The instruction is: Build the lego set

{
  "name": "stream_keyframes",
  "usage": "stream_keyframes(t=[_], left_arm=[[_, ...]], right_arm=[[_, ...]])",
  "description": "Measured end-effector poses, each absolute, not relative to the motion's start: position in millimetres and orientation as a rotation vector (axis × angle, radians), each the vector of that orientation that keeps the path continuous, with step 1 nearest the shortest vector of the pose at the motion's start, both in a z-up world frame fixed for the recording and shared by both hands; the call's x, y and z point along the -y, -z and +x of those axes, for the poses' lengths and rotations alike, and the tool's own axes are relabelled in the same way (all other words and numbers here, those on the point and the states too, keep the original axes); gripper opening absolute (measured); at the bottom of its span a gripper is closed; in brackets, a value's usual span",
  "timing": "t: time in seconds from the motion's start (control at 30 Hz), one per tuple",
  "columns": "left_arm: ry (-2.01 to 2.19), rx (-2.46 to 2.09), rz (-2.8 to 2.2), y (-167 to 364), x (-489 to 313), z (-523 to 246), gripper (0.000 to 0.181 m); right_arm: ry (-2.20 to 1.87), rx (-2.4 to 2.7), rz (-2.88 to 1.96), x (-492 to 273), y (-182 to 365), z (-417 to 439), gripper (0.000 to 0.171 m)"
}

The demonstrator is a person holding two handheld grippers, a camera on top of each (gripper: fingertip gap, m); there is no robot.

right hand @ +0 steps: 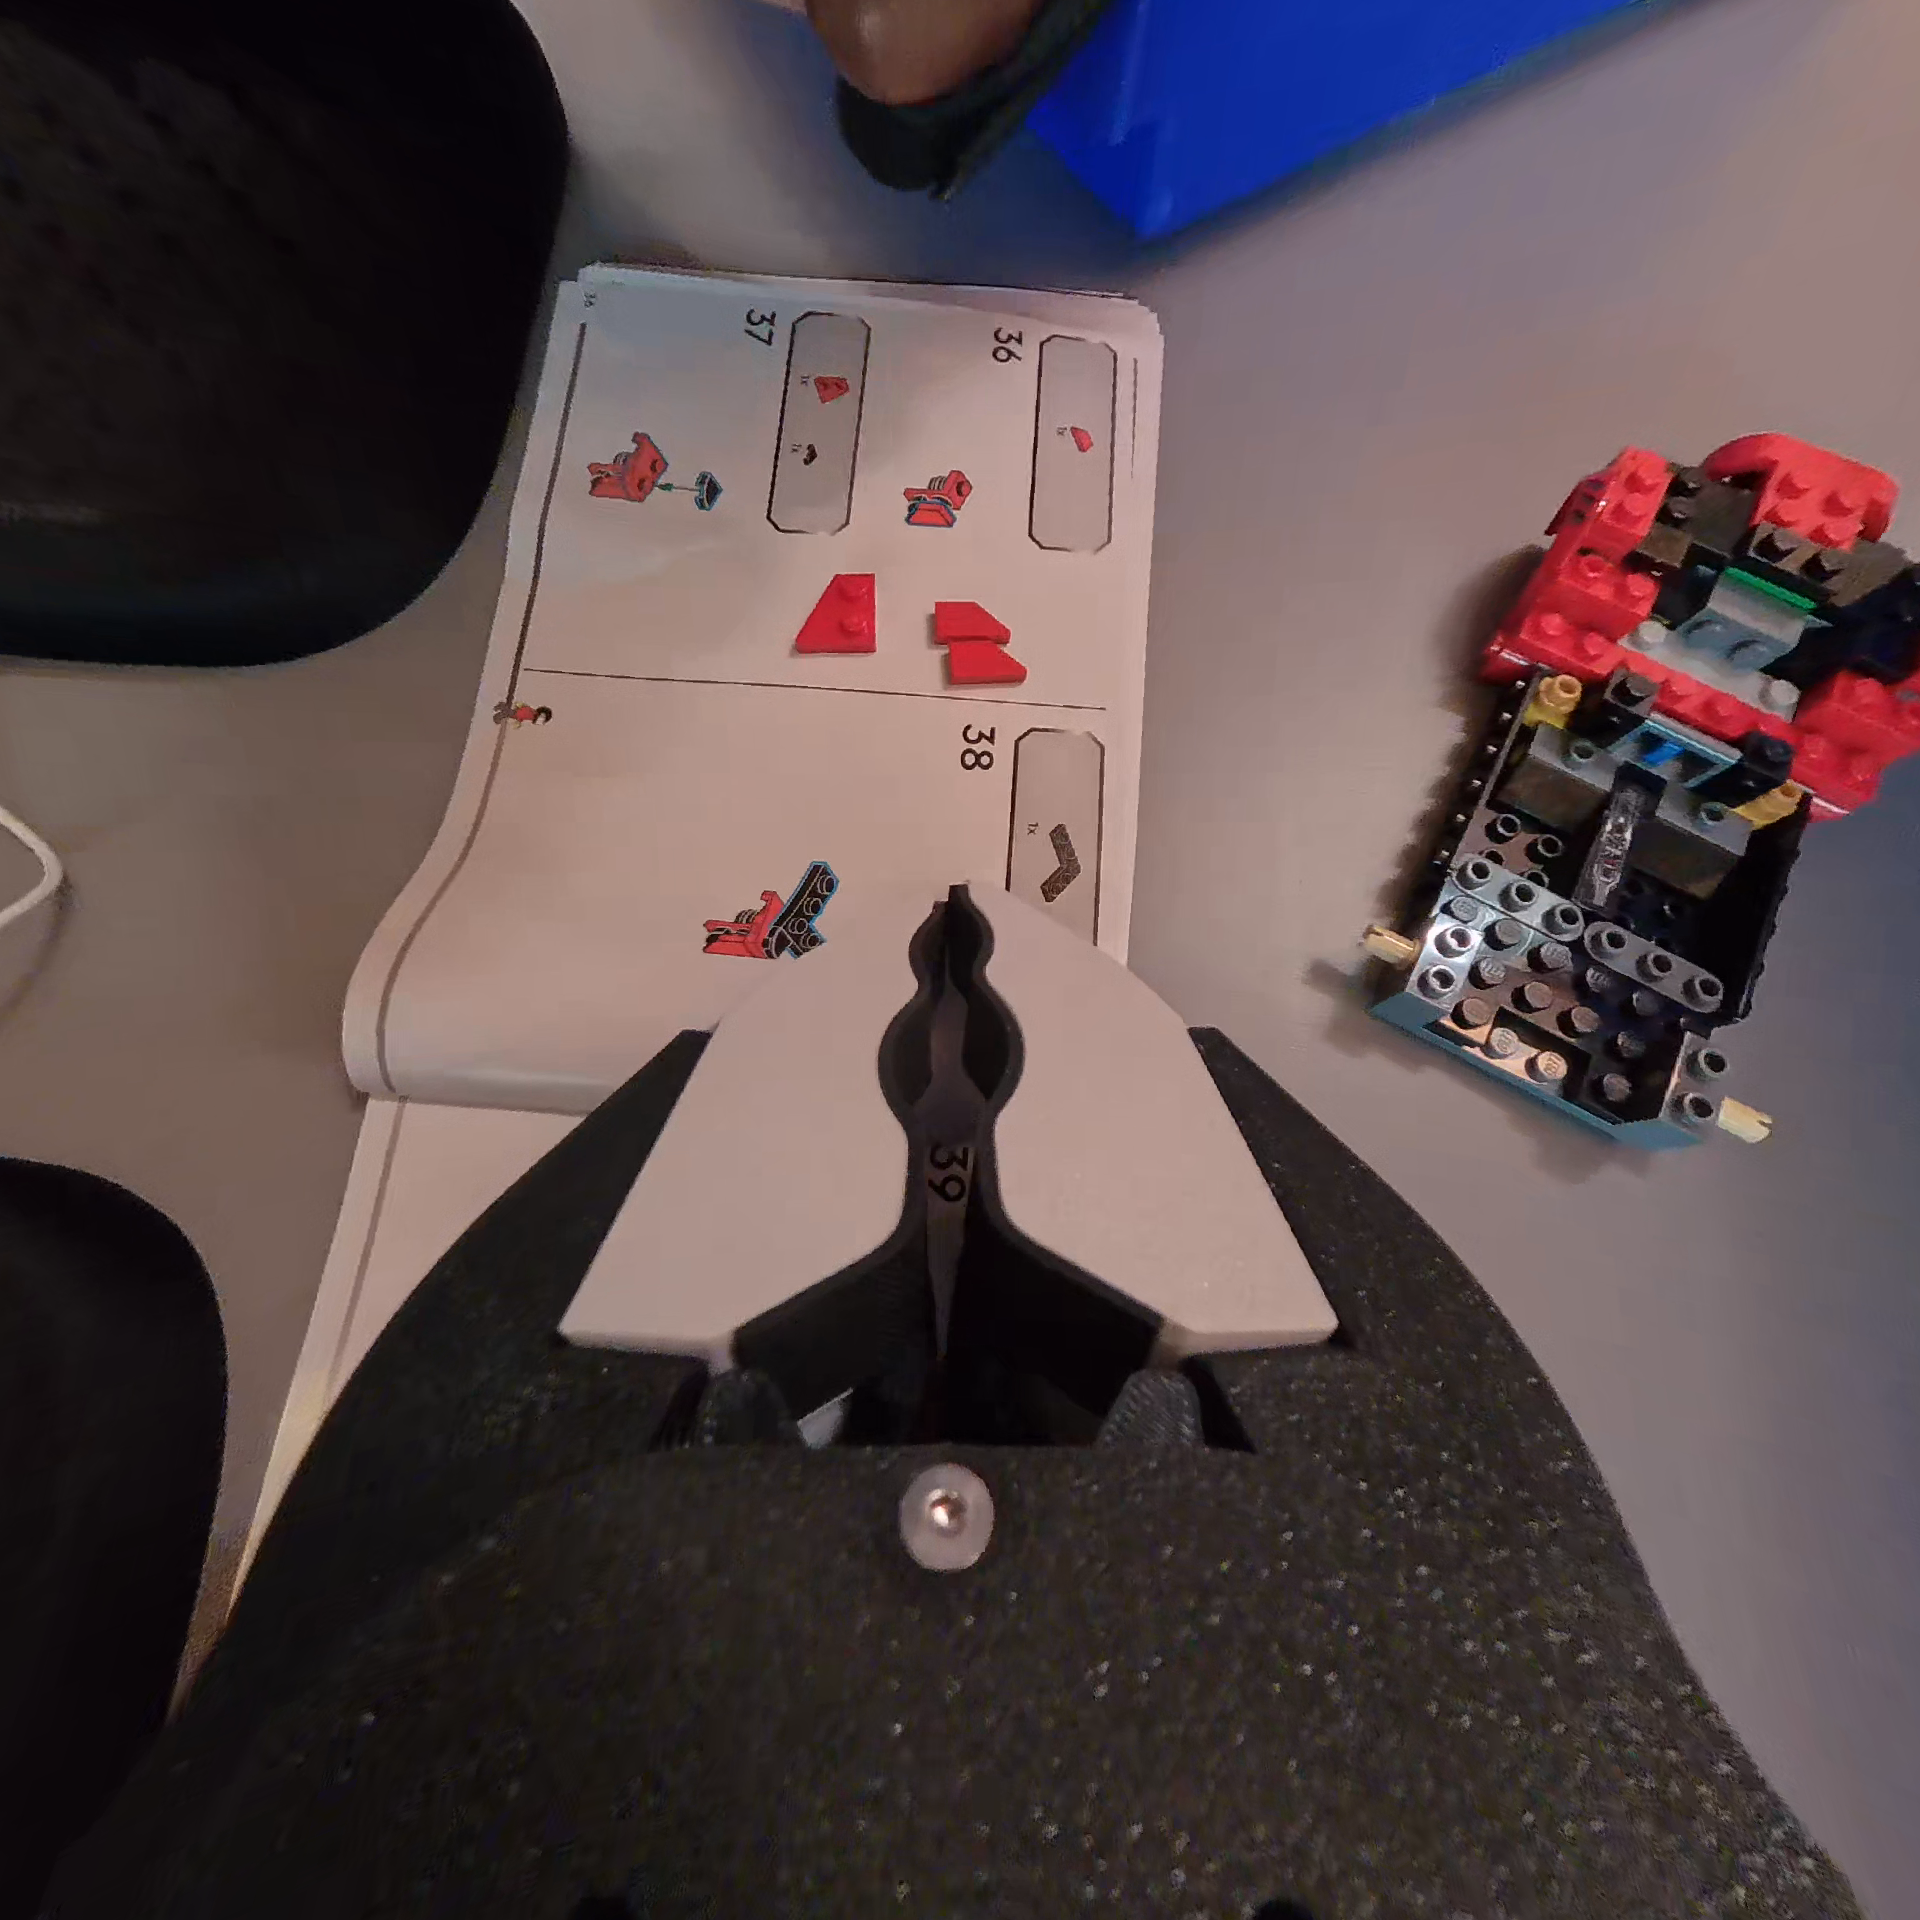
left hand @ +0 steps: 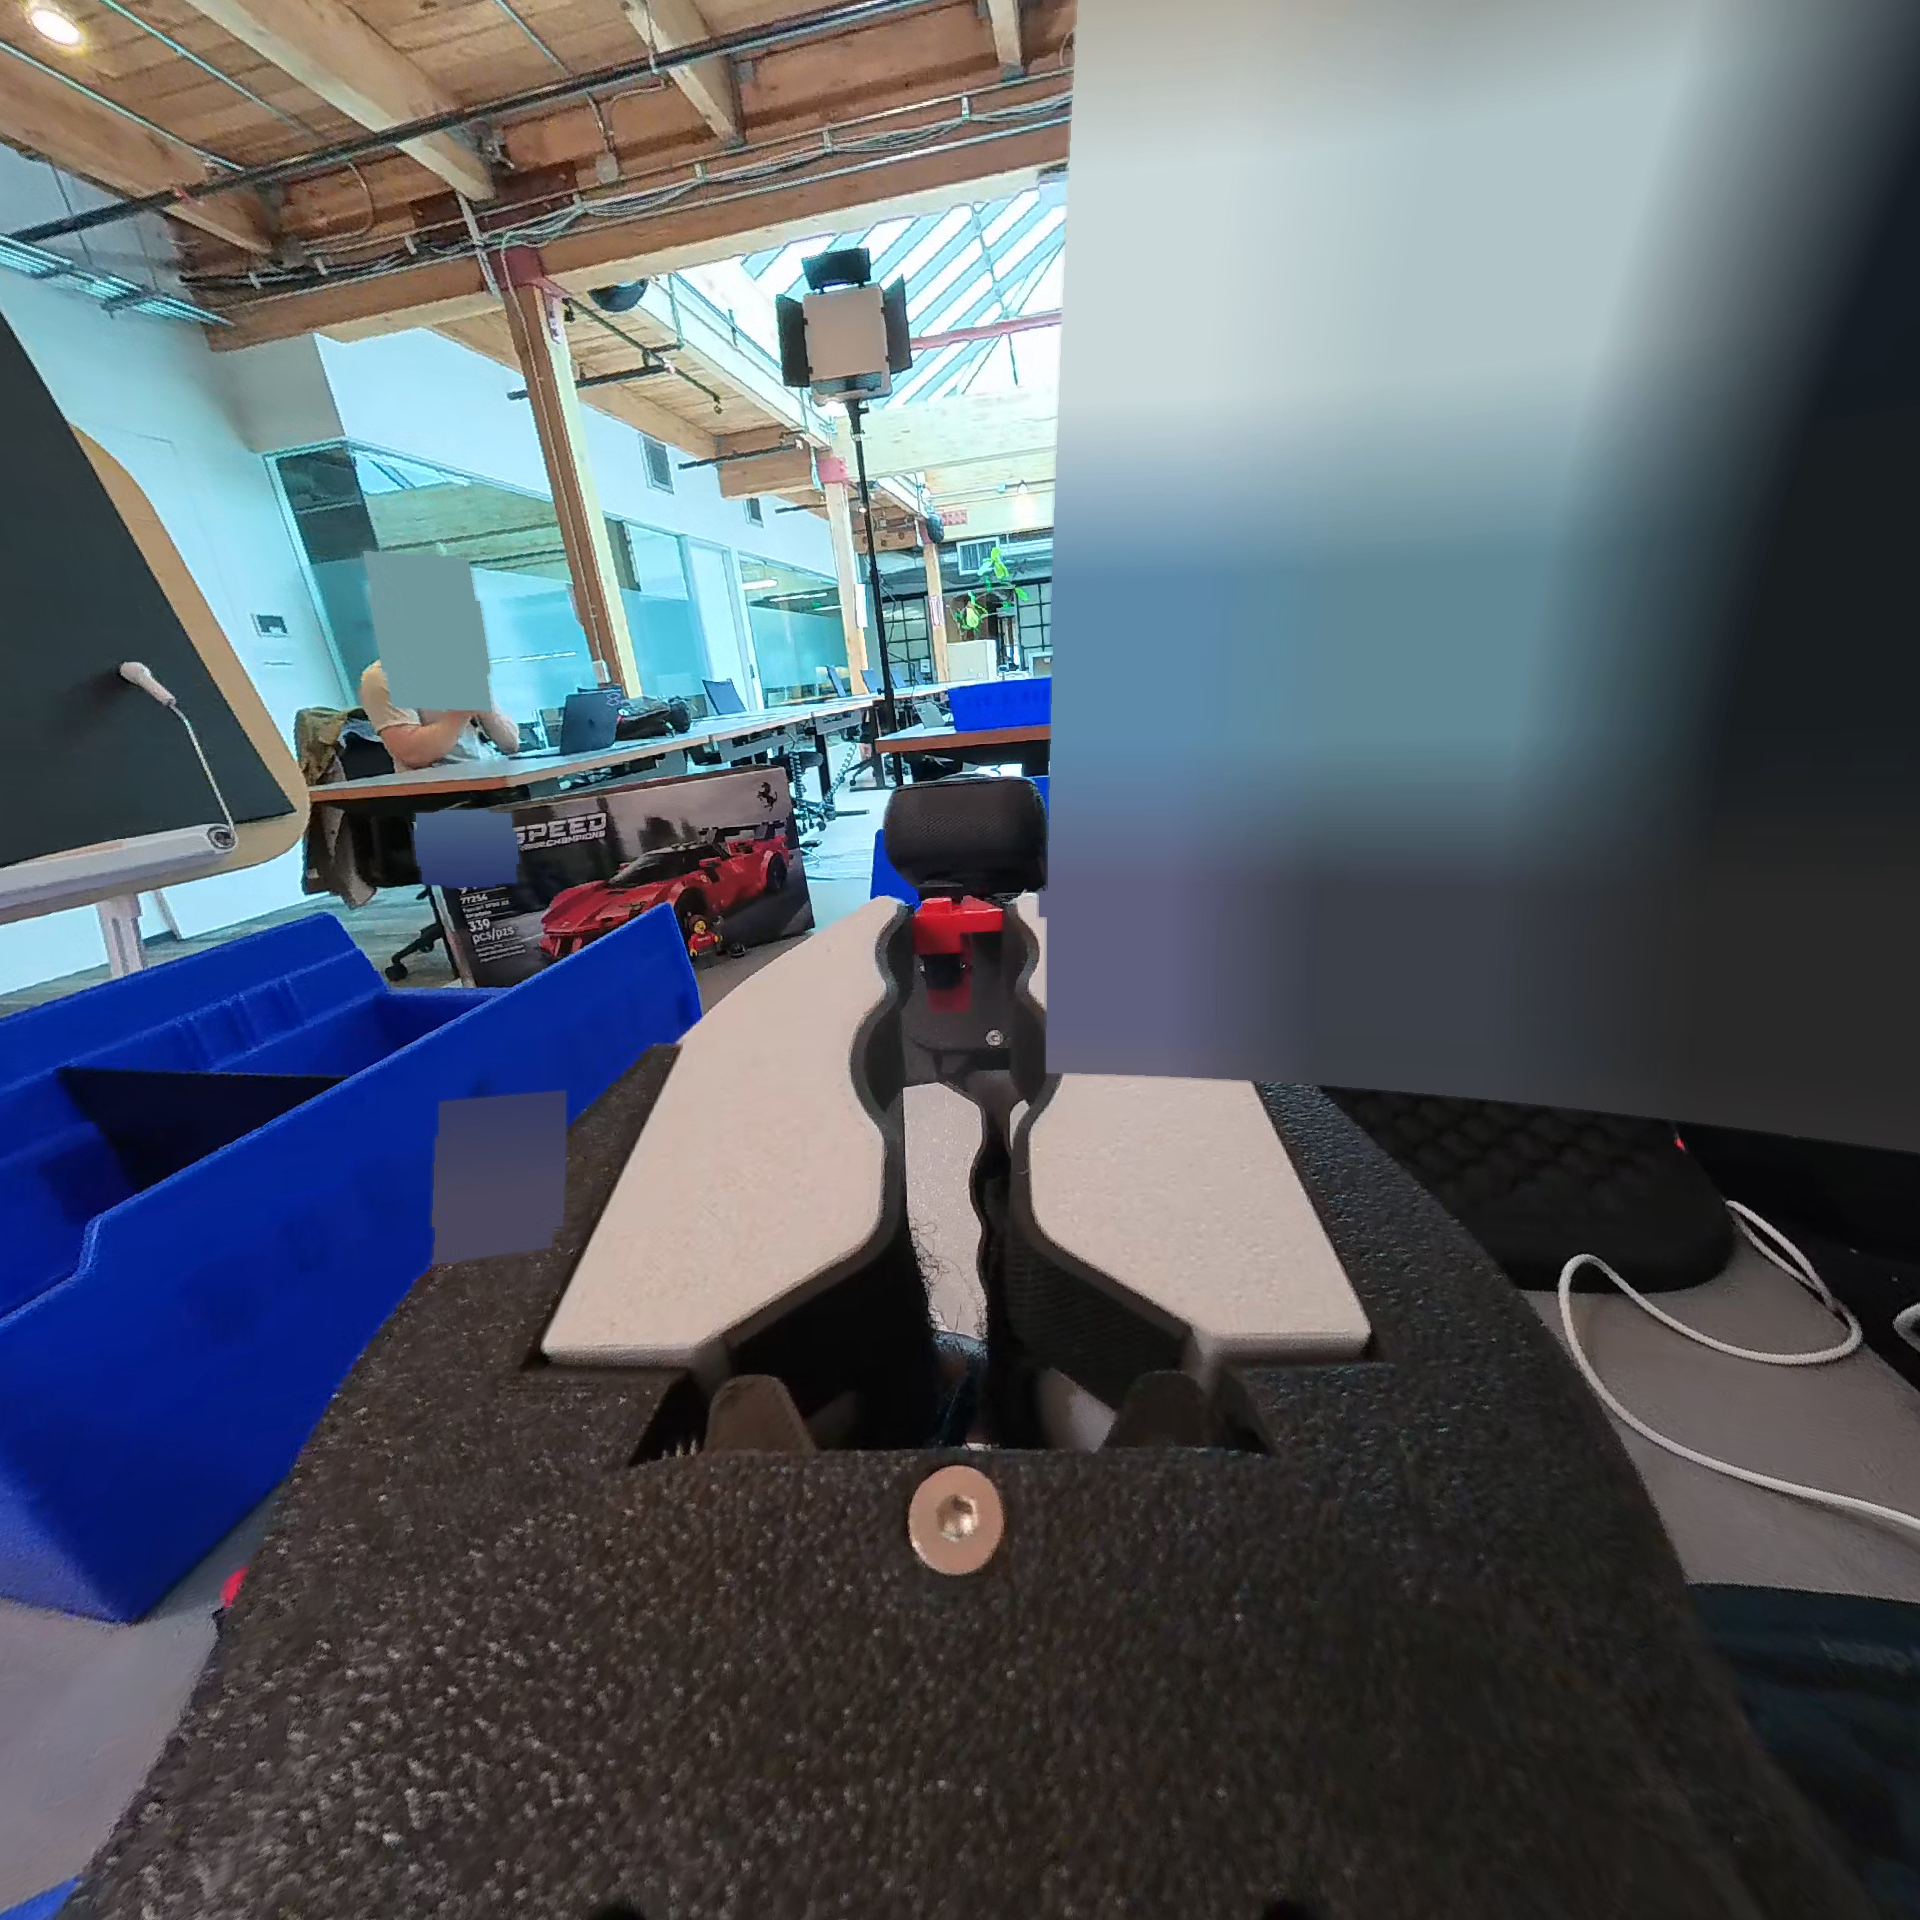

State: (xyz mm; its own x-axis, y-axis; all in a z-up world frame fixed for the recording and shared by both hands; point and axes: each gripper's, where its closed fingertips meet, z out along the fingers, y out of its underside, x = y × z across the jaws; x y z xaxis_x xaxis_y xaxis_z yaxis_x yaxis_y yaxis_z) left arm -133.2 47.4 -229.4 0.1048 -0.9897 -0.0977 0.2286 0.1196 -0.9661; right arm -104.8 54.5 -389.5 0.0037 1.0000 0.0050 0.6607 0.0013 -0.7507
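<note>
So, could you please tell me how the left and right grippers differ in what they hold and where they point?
The left gripper is shut on a small red and black lego sub-assembly; the right gripper is shut with nothing between its fingers. The left gripper points out level across the room; the right gripper points down at the open white instruction booklet, where loose red wedge plates lie. Both have pale grey fingers on black bodies.
</note>
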Motion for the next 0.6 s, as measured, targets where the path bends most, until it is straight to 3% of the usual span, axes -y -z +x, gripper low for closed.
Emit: stream_keyframes(t=[0.6], left_arm=[[1.247, -1.22, -0.921, 249.8, -7.8, -111.9, 0.015]], right_arm=[[-0.823, 1.72, -1.739, -52.8, 389.8, -105.0, 0.0]])
